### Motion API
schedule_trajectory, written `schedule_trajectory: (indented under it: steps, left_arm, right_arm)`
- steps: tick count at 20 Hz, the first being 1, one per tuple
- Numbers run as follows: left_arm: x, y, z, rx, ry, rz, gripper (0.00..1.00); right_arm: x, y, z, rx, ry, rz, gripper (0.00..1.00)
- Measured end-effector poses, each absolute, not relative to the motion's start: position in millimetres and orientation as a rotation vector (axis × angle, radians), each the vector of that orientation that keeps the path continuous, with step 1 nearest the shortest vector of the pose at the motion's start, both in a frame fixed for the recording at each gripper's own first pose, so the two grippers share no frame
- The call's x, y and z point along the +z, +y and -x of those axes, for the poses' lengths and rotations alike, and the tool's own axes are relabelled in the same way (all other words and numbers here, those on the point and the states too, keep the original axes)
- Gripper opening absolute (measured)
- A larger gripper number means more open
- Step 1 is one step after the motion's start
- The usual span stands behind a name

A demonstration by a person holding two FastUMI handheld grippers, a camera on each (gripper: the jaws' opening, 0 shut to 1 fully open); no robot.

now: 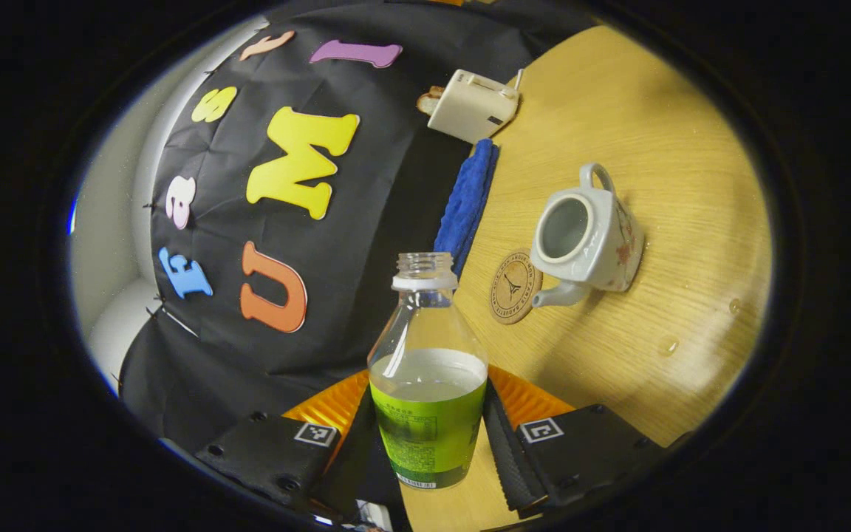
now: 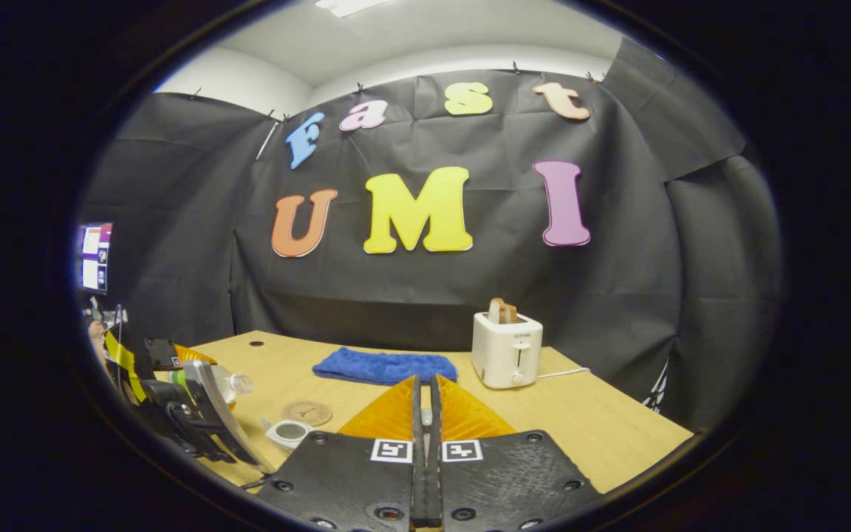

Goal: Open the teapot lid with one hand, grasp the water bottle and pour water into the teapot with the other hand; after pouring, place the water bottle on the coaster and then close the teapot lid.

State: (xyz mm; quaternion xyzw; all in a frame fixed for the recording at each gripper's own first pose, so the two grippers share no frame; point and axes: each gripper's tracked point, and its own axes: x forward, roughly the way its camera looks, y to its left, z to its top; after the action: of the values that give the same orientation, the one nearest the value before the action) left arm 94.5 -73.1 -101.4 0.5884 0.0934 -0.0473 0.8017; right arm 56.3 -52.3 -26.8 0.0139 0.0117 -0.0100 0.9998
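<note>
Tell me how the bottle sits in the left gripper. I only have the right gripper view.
Observer: The water bottle stands between the left gripper's two fingers, which both press on its labelled lower half. Its cap is off.
Operator: Report the water level.
Observer: Water reaches about the middle of the bottle, just above the label.
Operator: Check the table for spills.
Observer: A few water drops lie on the table, on the side of the teapot away from the coaster.
</note>
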Motion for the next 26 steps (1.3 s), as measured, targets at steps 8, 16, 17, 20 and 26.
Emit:
schedule_trajectory:
  steps: [8,16,17,20,26]
  left_arm:
    - [-98.9,-89.5,-85.1,-0.119,0.180,-1.591,0.75]
    - [-93.4,-96.2,-87.9,-0.120,0.197,-1.855,0.75]
    - [-88.7,-97.7,-87.9,-0.115,0.192,-1.886,0.74]
    - [-81.6,-102.7,-91.5,-0.111,0.180,-1.938,0.74]
    - [-76.3,-108.1,-92.9,-0.096,0.189,-2.034,0.74]
  right_arm:
    - [-23.6,-59.2,-57.1,-0.030,0.017,-0.012,0.00]
    - [-20.6,-65.2,-55.1,-0.043,0.017,-0.009,0.00]
    - [-21.0,-63.1,-53.3,-0.040,0.017,-0.012,0.00]
    - [-20.4,-58.6,-50.3,-0.026,0.019,-0.014,0.00]
    - [-11.0,-59.3,-45.4,-0.014,-0.003,-0.030,0.00]
